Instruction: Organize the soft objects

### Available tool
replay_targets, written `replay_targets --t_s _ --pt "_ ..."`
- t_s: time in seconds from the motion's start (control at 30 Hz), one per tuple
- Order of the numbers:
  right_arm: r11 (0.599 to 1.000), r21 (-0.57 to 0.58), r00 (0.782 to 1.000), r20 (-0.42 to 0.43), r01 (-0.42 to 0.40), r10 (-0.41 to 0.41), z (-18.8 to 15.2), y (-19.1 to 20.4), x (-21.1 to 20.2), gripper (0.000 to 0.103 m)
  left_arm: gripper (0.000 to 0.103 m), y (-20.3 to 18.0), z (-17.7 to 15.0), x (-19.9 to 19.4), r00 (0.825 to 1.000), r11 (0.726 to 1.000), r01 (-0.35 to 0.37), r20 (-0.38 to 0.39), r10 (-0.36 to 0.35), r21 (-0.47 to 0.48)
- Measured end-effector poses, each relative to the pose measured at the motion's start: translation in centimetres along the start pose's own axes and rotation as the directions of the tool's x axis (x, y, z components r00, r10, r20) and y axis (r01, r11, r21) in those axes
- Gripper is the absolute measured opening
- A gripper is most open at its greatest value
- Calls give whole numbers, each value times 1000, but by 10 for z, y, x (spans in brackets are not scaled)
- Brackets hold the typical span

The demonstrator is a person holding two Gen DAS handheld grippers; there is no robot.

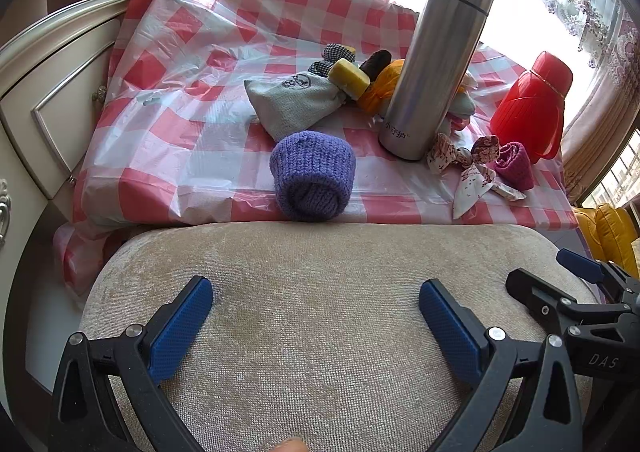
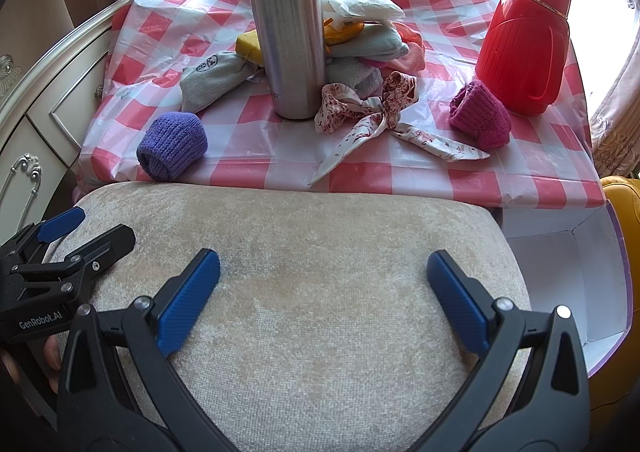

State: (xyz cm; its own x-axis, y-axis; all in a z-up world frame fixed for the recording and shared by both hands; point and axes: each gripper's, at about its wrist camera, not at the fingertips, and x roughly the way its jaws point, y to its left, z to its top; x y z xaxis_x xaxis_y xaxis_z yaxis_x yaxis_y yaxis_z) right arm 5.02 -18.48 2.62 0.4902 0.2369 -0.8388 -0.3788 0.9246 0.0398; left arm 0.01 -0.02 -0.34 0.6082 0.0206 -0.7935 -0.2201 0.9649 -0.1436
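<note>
left gripper [image 1: 316, 322] spread, empty | right gripper [image 2: 323, 296] spread, empty | both over beige cushion [image 2: 300, 292] | tabletop [image 2: 500, 176]: two knitted rolls, purple [image 2: 172, 146], magenta [image 2: 480, 120]; two flasks, steel [image 2: 286, 24], red [image 2: 524, 40]

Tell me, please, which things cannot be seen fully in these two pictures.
- Right wrist view: the steel flask has its top cut off by the upper edge.
- Both views: the flask hides part of the soft pile behind it.
- Right wrist view: the white box is partly hidden by the beige cushion.
- Left wrist view: the flask's printed text is too small.
</note>
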Motion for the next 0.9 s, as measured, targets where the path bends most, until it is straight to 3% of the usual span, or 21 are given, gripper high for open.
replay_targets --t_s 0.9 --pt "1000 0 1000 0 0 0 0 0 0 103 103 0 0 -1 1000 1000 8 4 -8 -8"
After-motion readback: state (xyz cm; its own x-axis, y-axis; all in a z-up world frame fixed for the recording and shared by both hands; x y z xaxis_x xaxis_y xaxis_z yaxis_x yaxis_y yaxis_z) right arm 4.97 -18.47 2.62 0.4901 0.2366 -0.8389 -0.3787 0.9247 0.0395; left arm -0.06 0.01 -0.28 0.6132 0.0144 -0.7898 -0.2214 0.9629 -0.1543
